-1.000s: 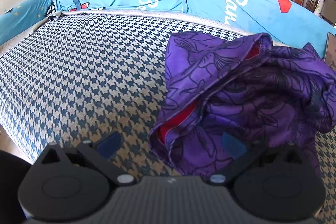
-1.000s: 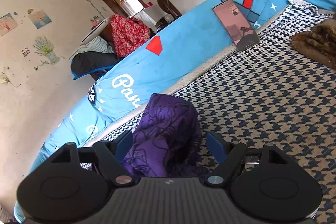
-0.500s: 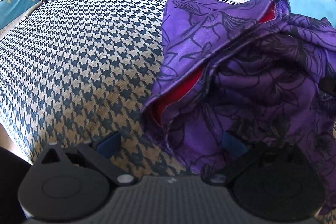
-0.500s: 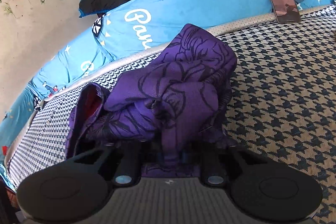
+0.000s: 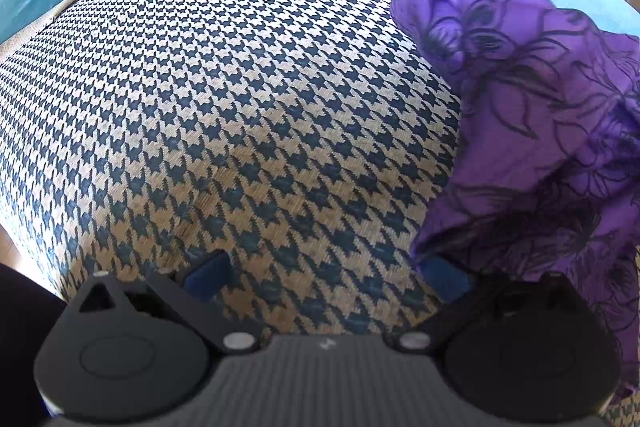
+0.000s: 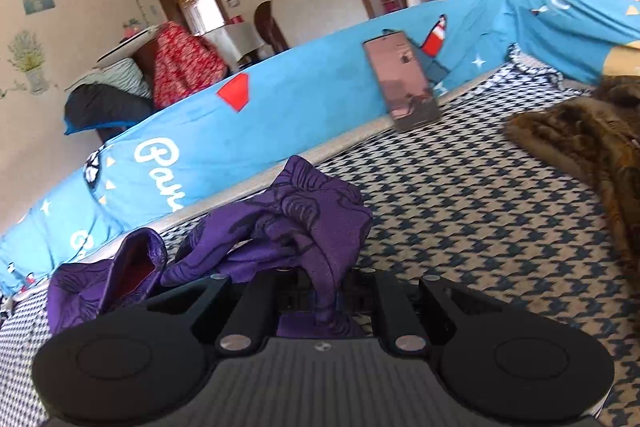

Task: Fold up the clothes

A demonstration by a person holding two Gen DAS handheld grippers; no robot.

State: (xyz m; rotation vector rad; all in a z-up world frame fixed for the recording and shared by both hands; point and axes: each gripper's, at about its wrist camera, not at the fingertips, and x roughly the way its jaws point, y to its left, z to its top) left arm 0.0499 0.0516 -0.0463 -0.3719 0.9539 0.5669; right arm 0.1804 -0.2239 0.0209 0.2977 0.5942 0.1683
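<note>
A purple garment (image 6: 288,223) with a dark flower print and red lining lies bunched on the houndstooth seat (image 6: 460,211). My right gripper (image 6: 325,293) pinches a fold of it, its jaws closing the last bit with the cloth pressed between them. In the left wrist view the purple garment (image 5: 532,115) rises at the right, and its lower edge hangs over the right finger. My left gripper (image 5: 326,277) is open low over the houndstooth seat (image 5: 240,131), with only bare fabric between its blue pads (image 5: 208,275).
A blue printed cushion (image 6: 280,119) runs along the back of the seat, with a phone (image 6: 400,79) leaning on it. A brown furry garment (image 6: 580,143) lies at the right. Chairs with piled clothes (image 6: 180,71) stand behind the cushion.
The right gripper closed on the purple garment and raised it. In the left wrist view the cloth moved right, out from between the open left fingers.
</note>
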